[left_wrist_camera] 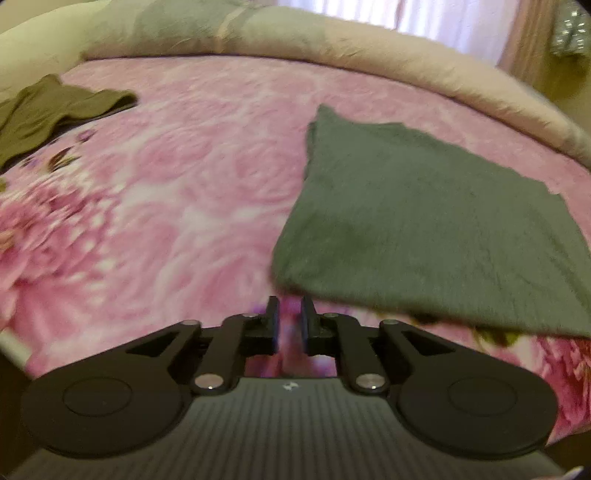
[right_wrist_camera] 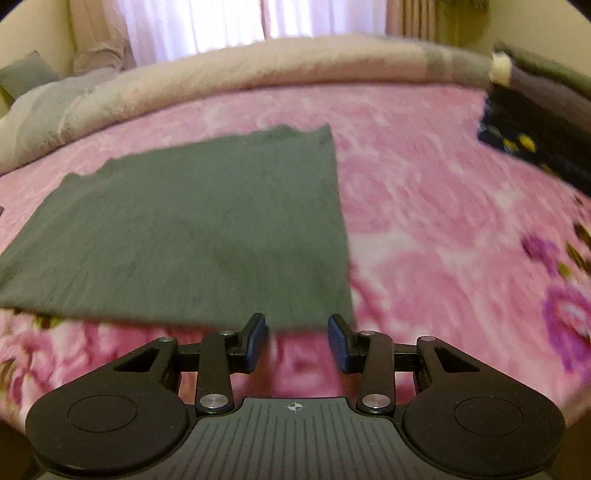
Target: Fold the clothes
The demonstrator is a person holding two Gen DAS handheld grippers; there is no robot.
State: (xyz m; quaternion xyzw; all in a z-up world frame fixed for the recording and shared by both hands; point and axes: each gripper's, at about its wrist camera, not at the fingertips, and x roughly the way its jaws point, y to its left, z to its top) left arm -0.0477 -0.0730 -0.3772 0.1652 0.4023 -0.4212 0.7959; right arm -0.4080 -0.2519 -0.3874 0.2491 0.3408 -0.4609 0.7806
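Note:
A folded grey-green garment (left_wrist_camera: 424, 221) lies flat on the pink floral bedspread (left_wrist_camera: 166, 184); it also shows in the right wrist view (right_wrist_camera: 192, 225). My left gripper (left_wrist_camera: 290, 312) hovers just short of the garment's near left corner, its jaws nearly together with a narrow gap and nothing between them. My right gripper (right_wrist_camera: 297, 328) is open and empty, its fingers just short of the garment's near right edge. An olive-brown garment (left_wrist_camera: 48, 110) lies crumpled at the far left of the bed.
A rolled beige and grey duvet (right_wrist_camera: 295, 62) runs along the far side of the bed. A dark blue patterned cloth (right_wrist_camera: 532, 147) lies at the far right. Curtains (right_wrist_camera: 207, 26) hang behind. Pillows (right_wrist_camera: 33, 107) sit at the far left.

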